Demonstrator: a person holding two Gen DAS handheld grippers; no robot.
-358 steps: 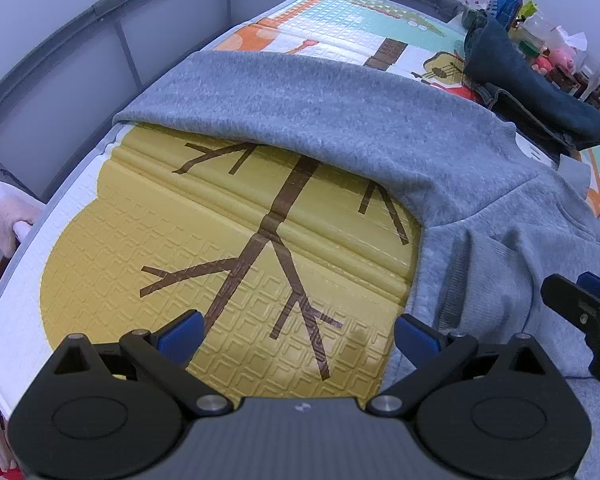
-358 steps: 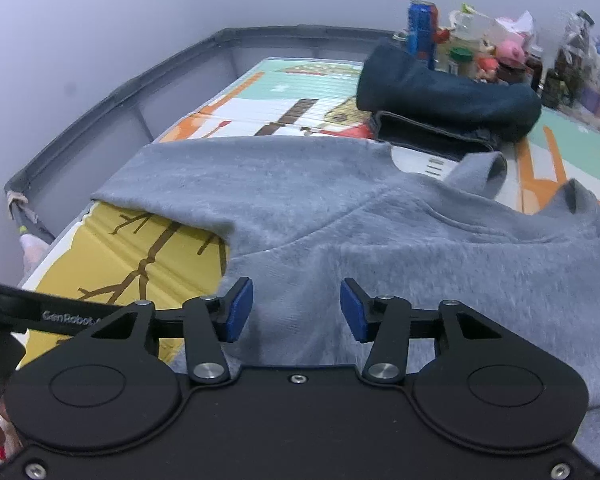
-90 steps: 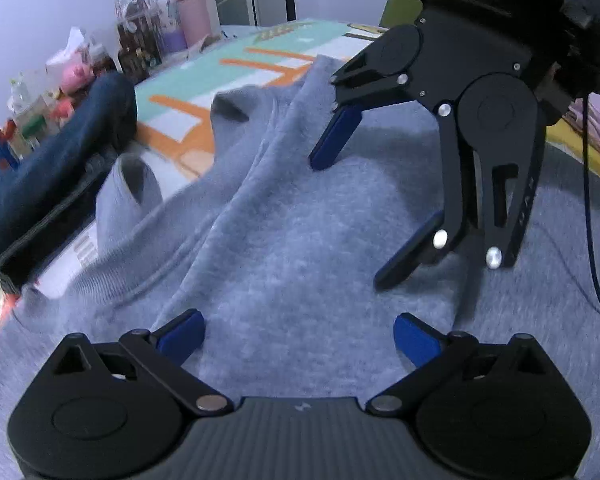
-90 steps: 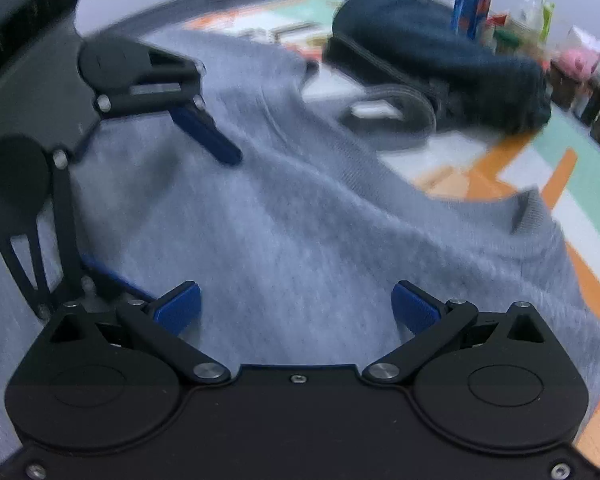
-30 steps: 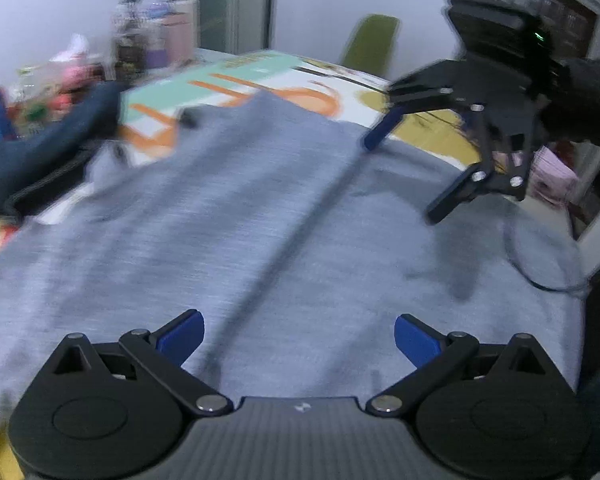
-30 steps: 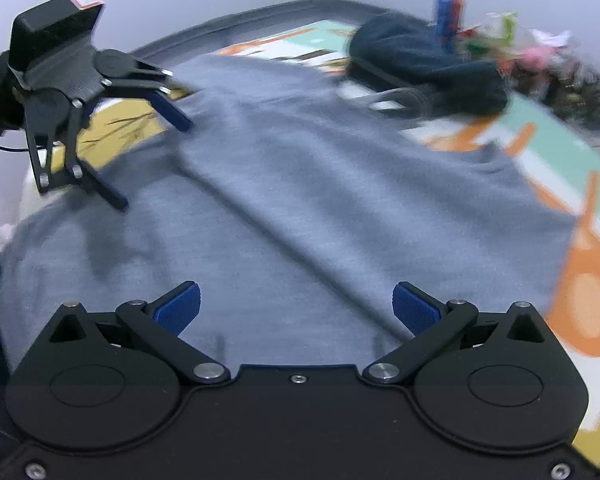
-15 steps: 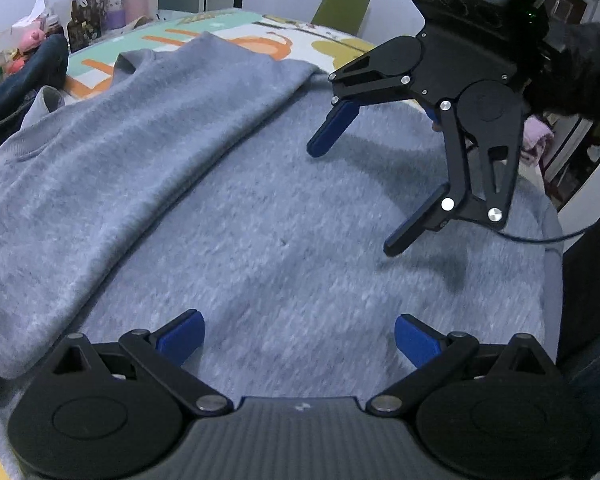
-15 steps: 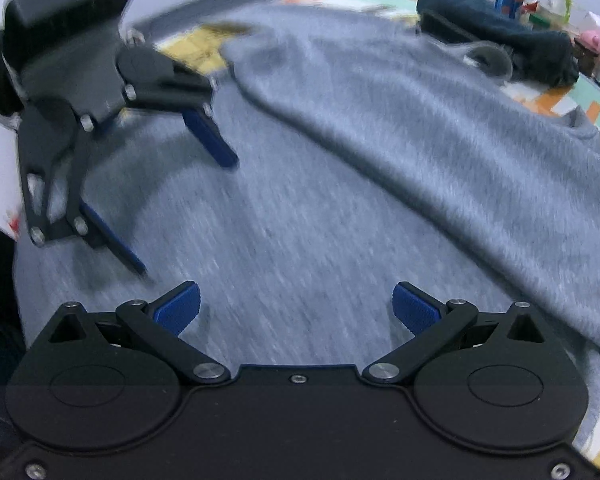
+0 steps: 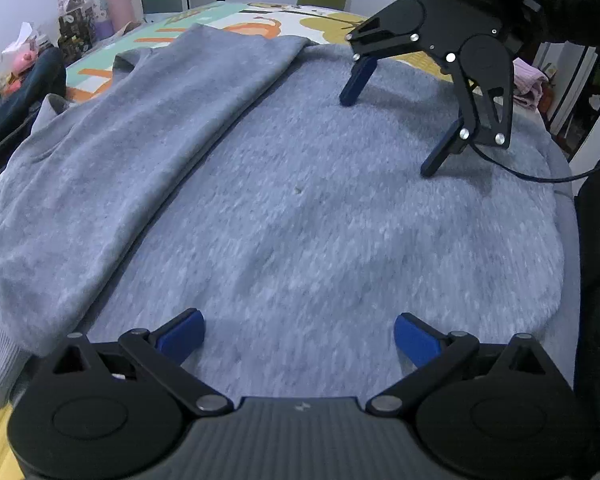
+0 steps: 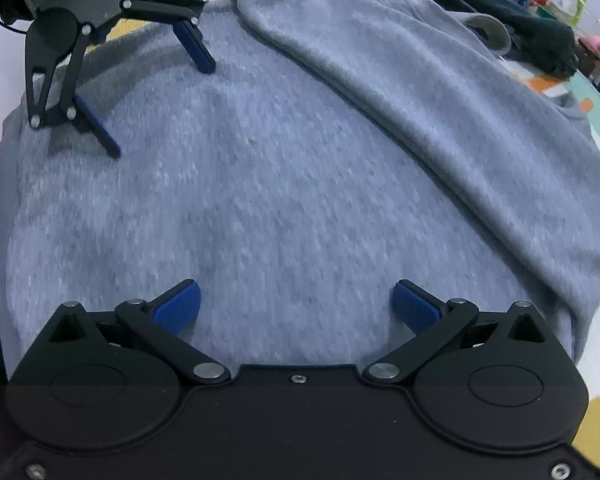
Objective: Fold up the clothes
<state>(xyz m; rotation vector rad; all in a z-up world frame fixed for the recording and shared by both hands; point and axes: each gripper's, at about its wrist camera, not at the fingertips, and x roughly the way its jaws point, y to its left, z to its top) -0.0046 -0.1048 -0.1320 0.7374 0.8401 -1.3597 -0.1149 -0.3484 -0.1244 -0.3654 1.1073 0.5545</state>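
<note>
Mid-fold: both sleeves lie across the grey sweatshirt [image 9: 300,208]; left gripper [image 9: 298,334] and right gripper [image 10: 296,300] hover spread, empty. Next, grab the near hem.

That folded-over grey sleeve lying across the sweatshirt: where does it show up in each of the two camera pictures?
Left wrist view: the folded sleeve runs diagonally down the left half, from top centre to lower left.
Right wrist view: the same sleeve crosses the right half, from top centre to lower right.
Shared landmark: the dark blue garment beyond the sweatshirt's collar.
</note>
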